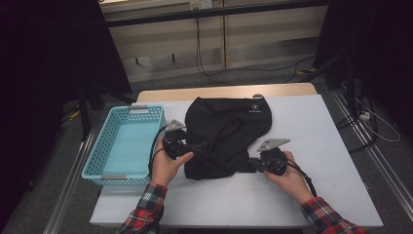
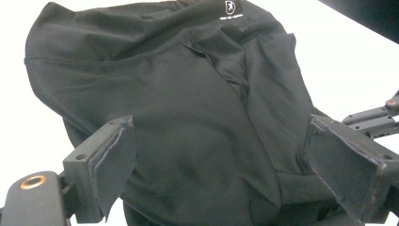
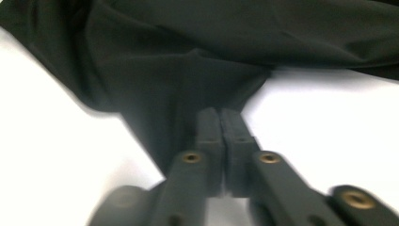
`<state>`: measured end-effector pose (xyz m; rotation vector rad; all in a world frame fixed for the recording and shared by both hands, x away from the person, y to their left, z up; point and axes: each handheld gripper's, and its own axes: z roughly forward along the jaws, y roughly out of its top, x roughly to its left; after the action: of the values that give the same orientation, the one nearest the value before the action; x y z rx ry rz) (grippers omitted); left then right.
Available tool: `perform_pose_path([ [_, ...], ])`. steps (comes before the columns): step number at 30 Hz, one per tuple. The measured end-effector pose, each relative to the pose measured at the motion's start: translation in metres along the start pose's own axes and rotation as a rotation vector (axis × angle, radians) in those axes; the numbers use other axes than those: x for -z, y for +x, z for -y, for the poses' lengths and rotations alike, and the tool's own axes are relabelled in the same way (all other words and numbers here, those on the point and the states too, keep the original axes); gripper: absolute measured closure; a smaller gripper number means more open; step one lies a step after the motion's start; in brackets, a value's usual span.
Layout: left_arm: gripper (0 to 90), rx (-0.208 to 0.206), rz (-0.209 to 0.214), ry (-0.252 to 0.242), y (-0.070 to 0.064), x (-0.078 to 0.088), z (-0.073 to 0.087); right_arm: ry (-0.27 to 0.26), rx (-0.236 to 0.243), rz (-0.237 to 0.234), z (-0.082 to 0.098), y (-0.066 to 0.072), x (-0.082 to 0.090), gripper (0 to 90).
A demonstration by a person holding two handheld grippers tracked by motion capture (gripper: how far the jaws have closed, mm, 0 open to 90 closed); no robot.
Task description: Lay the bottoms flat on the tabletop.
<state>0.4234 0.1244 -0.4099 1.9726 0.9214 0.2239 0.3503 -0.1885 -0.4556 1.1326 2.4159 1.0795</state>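
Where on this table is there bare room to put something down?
The white table is bare right of the black fabric garment and along the near edge between the sleeves. The light blue plastic basket is empty. It is crowded at the garment's near edge, where both grippers work.

I see the white table carrying a black garment mid-frame and a blue basket at left.

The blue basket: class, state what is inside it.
The blue basket shows a bare pale floor with nothing lying on it. Its near wall hides a strip of that floor, and the left gripper sits beside it, over the black garment.
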Motion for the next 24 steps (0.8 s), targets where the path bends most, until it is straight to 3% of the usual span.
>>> perform_pose_path([
  [2,10.8,-0.012,0.004,0.009,-0.001,0.000,0.000,0.002,0.009,-0.003,-0.001,0.001,0.004,90.0],
  [4,11.0,-0.015,0.009,0.007,-0.002,0.001,-0.001,-0.016,-0.012,-0.021,0.000,-0.003,0.012,90.0],
  [9,11.2,-0.018,0.003,0.004,-0.002,0.004,0.000,-0.085,-0.059,-0.009,0.007,-0.014,0.039,90.0],
  [19,12.2,-0.024,-0.002,0.016,-0.003,0.002,0.002,-0.144,-0.112,0.070,0.023,-0.034,0.077,90.0],
  [24,12.8,-0.031,0.013,0.022,-0.005,-0.001,0.002,-0.125,-0.106,0.109,0.030,-0.038,0.080,90.0],
])
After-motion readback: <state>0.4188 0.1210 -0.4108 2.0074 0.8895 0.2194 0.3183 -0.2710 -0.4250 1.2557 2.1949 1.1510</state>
